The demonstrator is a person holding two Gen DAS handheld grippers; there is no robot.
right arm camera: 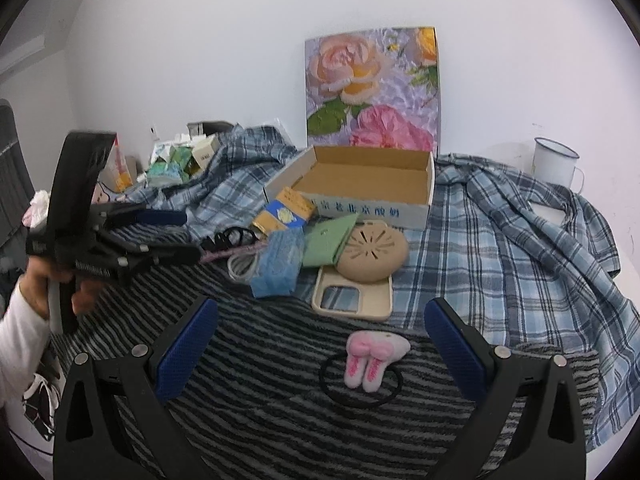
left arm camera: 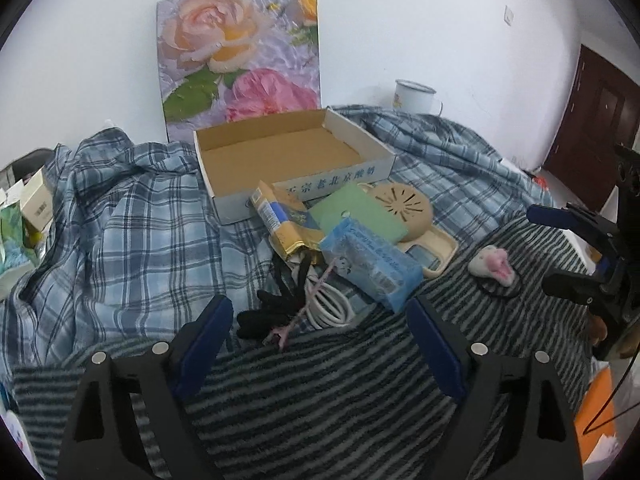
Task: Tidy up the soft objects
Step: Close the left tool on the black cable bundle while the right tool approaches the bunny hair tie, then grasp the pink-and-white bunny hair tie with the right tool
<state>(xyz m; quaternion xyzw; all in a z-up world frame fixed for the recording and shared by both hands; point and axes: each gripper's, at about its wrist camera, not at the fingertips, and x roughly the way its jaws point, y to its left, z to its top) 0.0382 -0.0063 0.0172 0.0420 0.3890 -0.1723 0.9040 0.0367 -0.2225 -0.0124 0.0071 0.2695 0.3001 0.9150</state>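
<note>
A plush bunny hair tie (right arm camera: 374, 360) lies on the striped towel (right arm camera: 260, 380), between the wide-apart fingers of my right gripper (right arm camera: 320, 336), untouched. That gripper (left arm camera: 548, 252) shows at the right edge of the left wrist view, beside the bunny hair tie (left arm camera: 494, 266). My left gripper (left arm camera: 320, 320) is open over the striped towel (left arm camera: 320, 392), just short of a black soft item (left arm camera: 272, 308), a white cable (left arm camera: 332, 304) and a blue tissue pack (left arm camera: 372, 264). A hand holds the left gripper (right arm camera: 188, 236) at the left of the right wrist view. An open cardboard box (left arm camera: 288, 152) stands behind the pile.
A plaid shirt (right arm camera: 500, 240) covers the surface around the box (right arm camera: 360, 176). The pile also holds a green pouch (right arm camera: 328, 236), a beige round piece (right arm camera: 372, 256), a phone case (right arm camera: 352, 296) and a yellow packet (right arm camera: 288, 208). A white mug (right arm camera: 554, 162) and floral panel (right arm camera: 372, 88) stand by the wall.
</note>
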